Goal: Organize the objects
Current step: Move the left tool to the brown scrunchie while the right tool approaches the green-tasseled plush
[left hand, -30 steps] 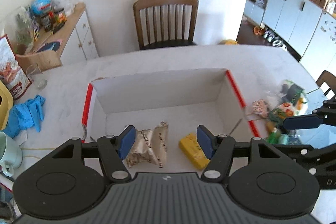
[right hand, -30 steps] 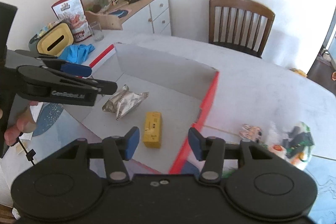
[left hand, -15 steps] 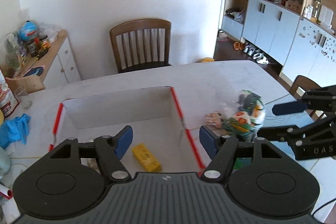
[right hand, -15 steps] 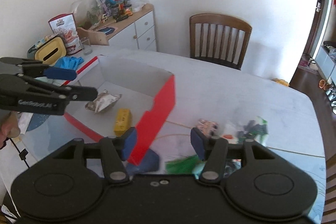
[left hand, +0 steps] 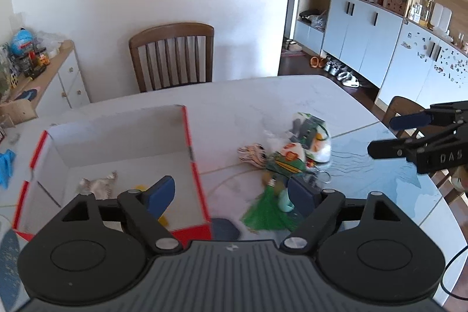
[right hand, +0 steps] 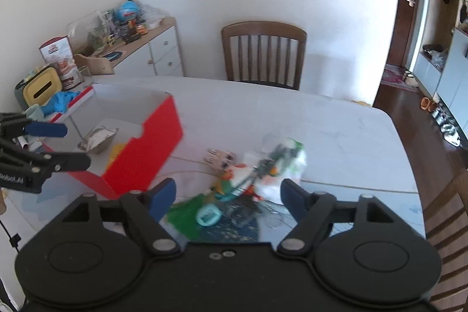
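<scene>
Both the left gripper (left hand: 231, 192) and right gripper (right hand: 228, 195) gape wide, holding nothing; the jumbled pile (right hand: 257, 171) lies just ahead of the right one, the box (right hand: 140, 142) to its left. Closing on overlapping packets could drag neighbours along

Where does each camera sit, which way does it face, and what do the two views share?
Left wrist: rides the left gripper, jaws open, facing the red box and loose pile; right gripper at right.
Right wrist: rides the right gripper, jaws open, over the pile; left gripper at left.
Shared: box, pile, wooden chair.
</scene>
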